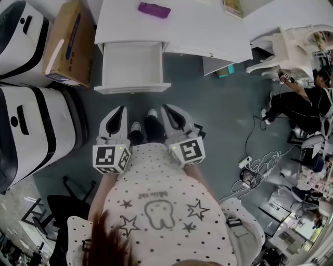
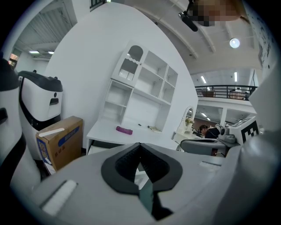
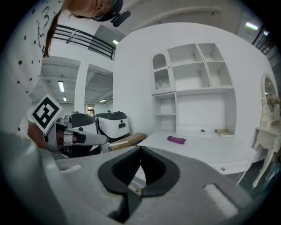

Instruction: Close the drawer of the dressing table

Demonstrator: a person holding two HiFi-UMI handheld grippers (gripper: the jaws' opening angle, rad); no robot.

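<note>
1. Clearly, the drawer (image 1: 132,87) of the white dressing table stands pulled out. It juts from under the left part of the desk (image 1: 182,31) toward the person, and its white inside looks bare.
2. The left gripper (image 1: 120,111) is held close to the person's body and points at the drawer front, short of it and not touching it. In the left gripper view its jaws are together with nothing between them.
3. The right gripper (image 1: 166,109) sits beside it at about the same level and is also apart from the drawer. The right gripper view shows its jaws together and empty too.
4. Between the two grippers the person's shoes (image 1: 143,122) show on the grey floor, facing the drawer.
5. A purple object (image 1: 154,9) lies on the desk top, behind the drawer and a little to its right.
6. A white shelf unit (image 3: 193,88) rises at the back of the desk, with a thin book (image 3: 225,132) lying at its foot.
7. A cardboard box (image 1: 65,44) stands on the floor just left of the drawer, with two white-and-black machines (image 1: 31,124) further left.
8. Far right, another person (image 1: 296,101) is low near the floor, with loose cables (image 1: 260,166) nearby.
</note>
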